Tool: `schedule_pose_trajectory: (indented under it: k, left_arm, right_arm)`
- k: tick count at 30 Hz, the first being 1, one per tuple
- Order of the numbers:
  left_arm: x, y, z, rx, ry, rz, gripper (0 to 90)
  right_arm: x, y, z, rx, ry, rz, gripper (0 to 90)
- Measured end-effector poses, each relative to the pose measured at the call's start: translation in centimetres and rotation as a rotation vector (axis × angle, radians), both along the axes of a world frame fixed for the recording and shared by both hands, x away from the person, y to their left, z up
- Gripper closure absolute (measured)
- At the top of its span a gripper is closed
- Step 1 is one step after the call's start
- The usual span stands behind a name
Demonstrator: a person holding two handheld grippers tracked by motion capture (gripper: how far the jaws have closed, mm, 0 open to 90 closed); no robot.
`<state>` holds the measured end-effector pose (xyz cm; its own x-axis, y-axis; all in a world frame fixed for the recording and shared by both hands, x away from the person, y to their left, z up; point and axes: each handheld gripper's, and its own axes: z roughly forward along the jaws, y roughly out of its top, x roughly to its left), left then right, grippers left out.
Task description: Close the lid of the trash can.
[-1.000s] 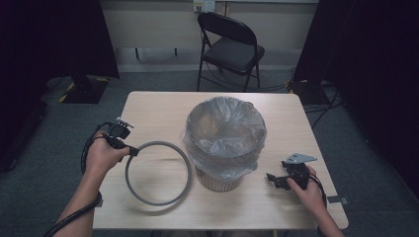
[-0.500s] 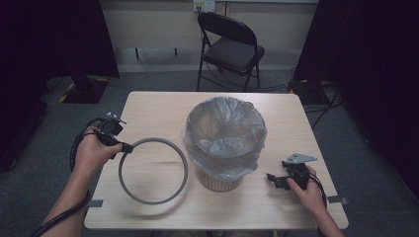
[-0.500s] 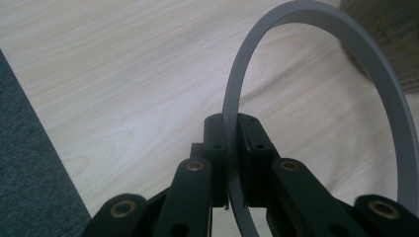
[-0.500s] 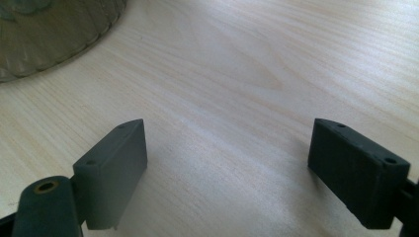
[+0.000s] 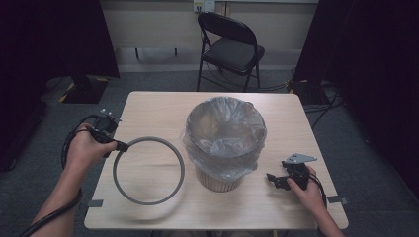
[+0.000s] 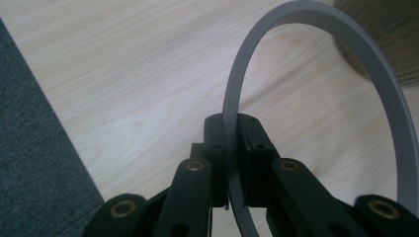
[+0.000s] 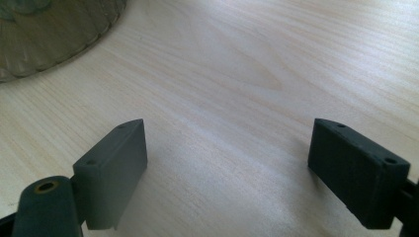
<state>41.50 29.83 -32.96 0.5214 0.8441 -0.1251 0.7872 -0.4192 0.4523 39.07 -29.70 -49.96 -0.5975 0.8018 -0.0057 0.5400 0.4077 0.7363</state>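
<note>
- Left gripper (image 5: 120, 146): jaws clamped on the rim of the grey ring (image 5: 148, 170); in the left gripper view the band (image 6: 316, 64) passes edge-on between the pads.
- Ring position: held over the left part of the table (image 5: 276, 207), just beside the lined bin (image 5: 225, 140), not touching it.
- Right gripper (image 5: 272, 178): resting near the table's right front corner, jaws wide apart, nothing between them.
- Bin: upright at table centre, clear liner folded over its rim.
</note>
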Motion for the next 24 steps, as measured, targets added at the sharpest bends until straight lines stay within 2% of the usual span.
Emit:
schedule_pose_trajectory:
  k: [3, 7, 11, 18, 20, 21, 24]
  left_arm:
    - [-0.3, 0.9, 1.8, -0.015, -0.013, 0.010, 83.9]
    - [-0.7, 2.0, 4.3, -0.011, -0.027, 0.015, 83.9]
    - [-1.0, 2.6, 6.5, -0.008, -0.058, 0.022, 83.9]
    - [-1.1, 2.8, 9.1, -0.013, -0.057, 0.017, 83.9]
    - [-1.1, 2.9, 10.0, -0.014, -0.056, -0.007, 83.9]
    - [-1.1, 2.9, 10.5, -0.016, -0.058, -0.003, 83.9]
    - [-1.1, 2.9, 12.5, -0.048, -0.070, -0.016, 83.9]
  right_arm:
    - [0.0, 0.0, 0.0, 0.000, -0.001, 0.000, 14.4]
    - [0.0, 0.0, 0.0, 0.000, 0.000, 0.000, 14.5]
    - [0.0, 0.0, 0.0, 0.000, 0.001, 0.001, 14.4]
    - [0.0, 0.0, 0.0, 0.000, 0.001, 0.001, 14.4]
    - [0.0, 0.0, 0.0, -0.001, 0.001, 0.001, 14.5]
    - [0.0, 0.0, 0.0, 0.000, 0.001, 0.001, 14.4]
    - [0.0, 0.0, 0.0, 0.000, 0.001, 0.001, 14.4]
